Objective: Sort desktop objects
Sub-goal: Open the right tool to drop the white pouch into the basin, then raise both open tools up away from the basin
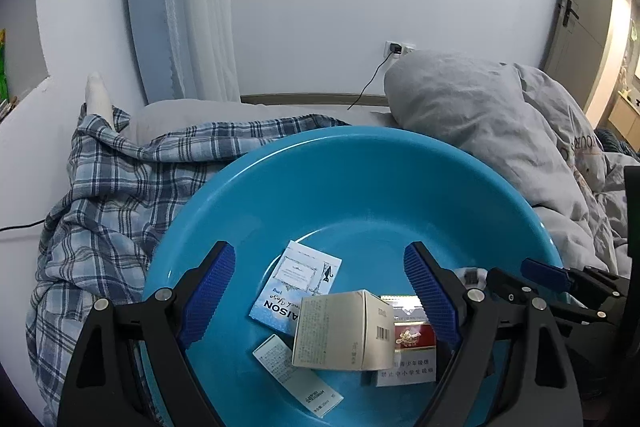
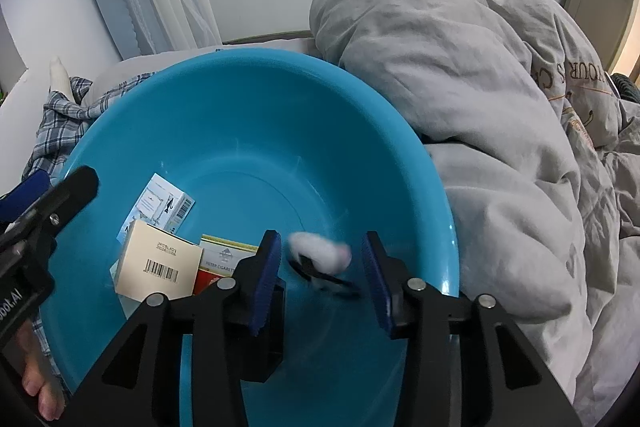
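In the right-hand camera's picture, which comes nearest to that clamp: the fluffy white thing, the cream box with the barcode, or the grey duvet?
From the right gripper:
1. Fluffy white blurred object, between the open fingers, over the blue plastic basin.
2. Cream cardboard box, to the left in the basin.
3. Grey crumpled duvet, behind the basin, right.

The blue basin (image 1: 360, 187) looks like smooth, glossy plastic. The cream box (image 1: 340, 331) in it is matt cardboard. The plaid blanket (image 1: 104, 187) and grey duvet (image 2: 500, 107) are soft, wrinkled cloth. The left gripper (image 1: 320, 291) has ribbed blue pads (image 1: 208, 291) on matt black plastic.
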`<state>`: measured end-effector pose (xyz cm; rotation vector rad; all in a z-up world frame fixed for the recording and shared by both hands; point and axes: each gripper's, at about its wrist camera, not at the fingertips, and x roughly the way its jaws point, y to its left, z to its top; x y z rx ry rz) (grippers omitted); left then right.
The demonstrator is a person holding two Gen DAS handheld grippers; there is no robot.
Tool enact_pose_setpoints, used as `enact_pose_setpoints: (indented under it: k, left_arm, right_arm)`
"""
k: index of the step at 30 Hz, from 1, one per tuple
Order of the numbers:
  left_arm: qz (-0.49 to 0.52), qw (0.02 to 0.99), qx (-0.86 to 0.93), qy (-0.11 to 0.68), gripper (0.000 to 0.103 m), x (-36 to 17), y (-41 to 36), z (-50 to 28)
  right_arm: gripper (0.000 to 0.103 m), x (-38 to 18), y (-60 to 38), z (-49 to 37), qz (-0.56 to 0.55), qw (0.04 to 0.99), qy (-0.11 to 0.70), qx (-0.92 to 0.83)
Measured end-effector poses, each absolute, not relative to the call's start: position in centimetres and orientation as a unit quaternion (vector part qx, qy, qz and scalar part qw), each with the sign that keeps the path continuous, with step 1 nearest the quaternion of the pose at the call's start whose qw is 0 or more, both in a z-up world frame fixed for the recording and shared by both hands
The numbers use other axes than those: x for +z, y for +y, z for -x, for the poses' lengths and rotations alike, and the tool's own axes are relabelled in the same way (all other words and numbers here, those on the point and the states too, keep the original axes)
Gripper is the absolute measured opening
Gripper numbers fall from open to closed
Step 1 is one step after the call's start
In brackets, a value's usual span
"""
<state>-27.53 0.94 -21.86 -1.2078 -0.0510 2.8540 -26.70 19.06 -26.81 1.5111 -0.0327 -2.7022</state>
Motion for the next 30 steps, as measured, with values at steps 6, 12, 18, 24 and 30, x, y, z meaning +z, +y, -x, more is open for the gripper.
enact_pose_setpoints:
  k: [6,12,18,24,30]
  left_arm:
    - [0.382,0.022,0.924,-0.017,0.088,-21.5,0.9,27.3]
    - [0.376,0.026,0.926,-0.02,0.088,-20.9,0.7,27.1]
    - [0.354,0.024,0.935,-0.016,0.088,-19.8,0.6,26.6]
    - [0.337,0.026,0.941,-0.022,0.088,-18.9,0.5,26.1]
    - [0.315,0.025,0.949,-0.015,0.088,-17.0,0.7,25.2]
  right_arm:
    - [0.049,-26.4,19.2,26.6,-0.479,0.022,-0.014,-0.878]
    - [0.051,-25.8,19.3,26.5,-0.47,0.019,-0.015,-0.882]
    - [0.053,-24.7,19.0,26.1,-0.45,0.016,0.0,-0.893]
    - [0.055,-23.2,18.9,25.5,-0.429,0.018,0.001,-0.903]
    - [0.059,-21.9,19.1,25.2,-0.421,0.029,-0.012,-0.907]
